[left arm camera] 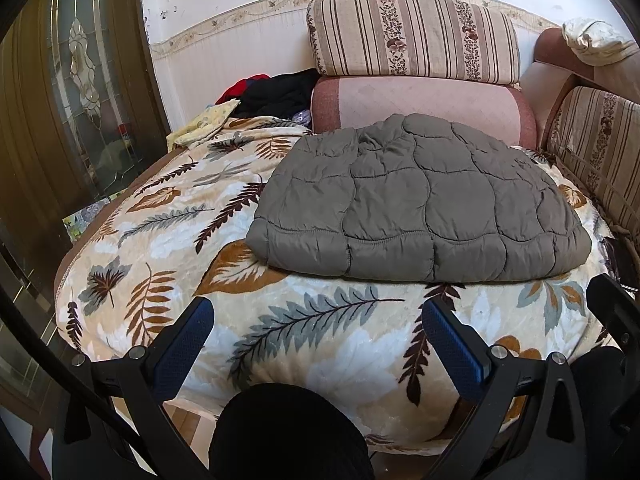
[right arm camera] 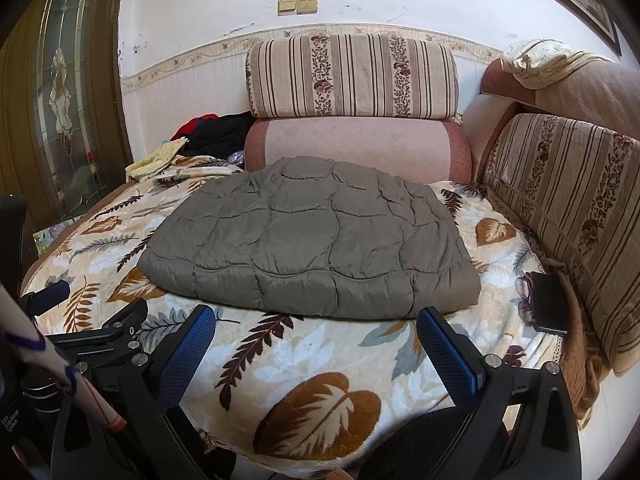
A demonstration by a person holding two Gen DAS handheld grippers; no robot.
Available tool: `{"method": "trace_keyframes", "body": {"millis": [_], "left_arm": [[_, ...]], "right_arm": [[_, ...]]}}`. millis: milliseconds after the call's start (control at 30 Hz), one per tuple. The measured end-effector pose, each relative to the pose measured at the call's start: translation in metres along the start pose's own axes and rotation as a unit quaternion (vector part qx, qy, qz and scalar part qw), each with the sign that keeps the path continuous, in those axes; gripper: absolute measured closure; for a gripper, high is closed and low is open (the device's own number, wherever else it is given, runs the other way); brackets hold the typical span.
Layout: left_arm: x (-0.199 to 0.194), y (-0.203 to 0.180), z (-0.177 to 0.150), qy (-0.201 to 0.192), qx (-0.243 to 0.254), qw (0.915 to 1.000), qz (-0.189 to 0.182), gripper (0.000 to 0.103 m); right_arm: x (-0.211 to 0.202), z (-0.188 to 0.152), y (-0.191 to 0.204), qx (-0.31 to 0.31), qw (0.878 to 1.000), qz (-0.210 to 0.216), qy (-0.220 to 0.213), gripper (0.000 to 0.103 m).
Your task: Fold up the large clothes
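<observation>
A grey quilted puffer jacket lies folded into a flat bundle on the leaf-patterned blanket that covers the sofa seat. It also shows in the right wrist view. My left gripper is open and empty, held back from the jacket's near edge above the blanket's front. My right gripper is open and empty, its fingertips just short of the jacket's near edge. The left gripper's frame shows at the lower left of the right wrist view.
Striped cushions stand behind the jacket and along the right side. A pile of black, red and yellow clothes lies at the back left. Glasses and a dark phone lie at the blanket's right edge. A glass-panelled door is at the left.
</observation>
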State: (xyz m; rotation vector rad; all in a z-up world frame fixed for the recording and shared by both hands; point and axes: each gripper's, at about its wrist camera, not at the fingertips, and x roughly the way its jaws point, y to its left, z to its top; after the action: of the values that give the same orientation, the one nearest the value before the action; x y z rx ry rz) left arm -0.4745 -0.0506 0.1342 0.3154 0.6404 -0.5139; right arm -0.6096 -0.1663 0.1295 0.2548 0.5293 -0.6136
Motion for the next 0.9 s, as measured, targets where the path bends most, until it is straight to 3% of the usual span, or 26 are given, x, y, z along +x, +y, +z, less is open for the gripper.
{"method": "trace_keyframes", "body": {"millis": [900], "left_arm": [[0.0008,0.0010,-0.0007,0.000,0.000,1.0000,0.001,0.000]], "right_arm": [[0.0019,-0.0020,-0.0006,-0.001,1.000,0.000,0.002,0.001]]}}
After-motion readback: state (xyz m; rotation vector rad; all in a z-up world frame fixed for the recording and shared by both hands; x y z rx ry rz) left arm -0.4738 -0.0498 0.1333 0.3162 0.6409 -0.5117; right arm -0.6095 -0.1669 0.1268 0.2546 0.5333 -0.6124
